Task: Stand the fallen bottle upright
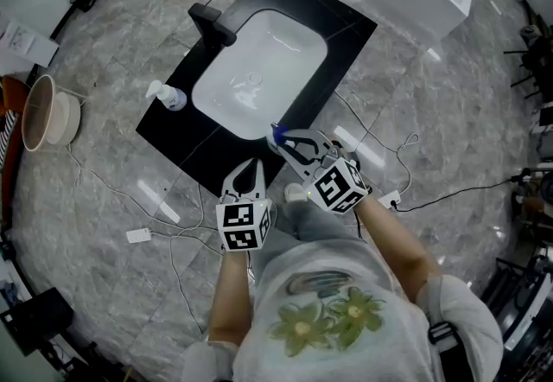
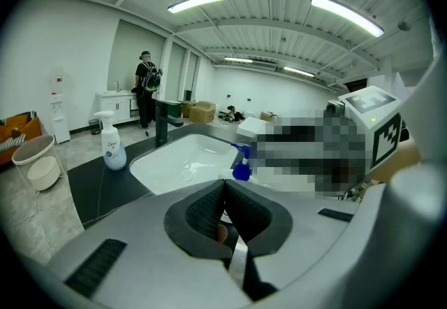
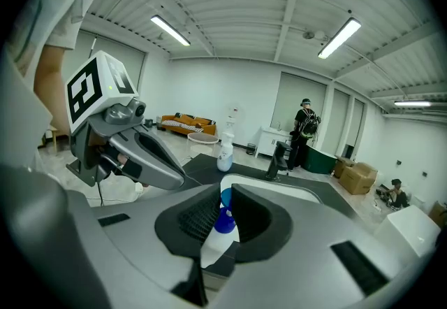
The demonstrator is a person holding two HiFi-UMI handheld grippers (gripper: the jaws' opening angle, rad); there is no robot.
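White bottle w/ blue spray top is clamped in right gripper, so standing/release are judged pending; left gripper is closed, empty.

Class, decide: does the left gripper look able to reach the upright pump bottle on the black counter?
Probably yes: only counter lies between the left gripper and the pump bottle, but its shut jaws must open first.

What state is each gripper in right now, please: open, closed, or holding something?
Left gripper: closed, nothing between its jaws.
Right gripper: closed on the blue-capped bottle.
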